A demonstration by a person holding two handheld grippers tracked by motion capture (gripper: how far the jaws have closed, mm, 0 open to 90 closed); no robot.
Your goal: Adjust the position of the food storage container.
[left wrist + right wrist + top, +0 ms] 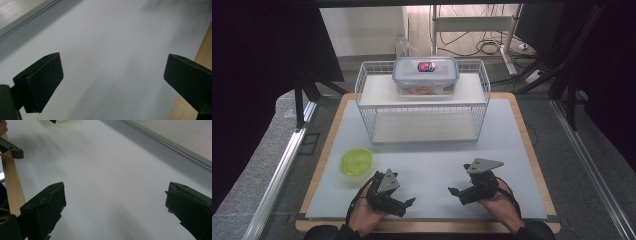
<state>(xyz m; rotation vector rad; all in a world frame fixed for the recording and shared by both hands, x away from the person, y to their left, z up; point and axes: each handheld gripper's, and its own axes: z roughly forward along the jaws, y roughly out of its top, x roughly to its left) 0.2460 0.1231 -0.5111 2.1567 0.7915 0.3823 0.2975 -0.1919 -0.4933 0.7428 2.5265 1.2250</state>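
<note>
My left gripper (409,202) rests near the front edge of the white mat (432,160), held in a hand, and its jaws stand wide apart in the left gripper view (112,77) with nothing between them. My right gripper (453,192) lies a little to the right, facing the left one, also open (115,202) over bare mat. A clear lidded food box (425,75) with a blue rim sits on the top shelf of a white wire rack (423,102) at the back. A yellow-green bowl (357,161) stands on the mat, left of the left gripper.
The mat lies on a wooden board (539,170) whose edge shows at the sides and front. The rack's lower shelf (424,127) holds nothing. A metal rail (279,170) runs along the left of the table. Cables lie on the floor behind.
</note>
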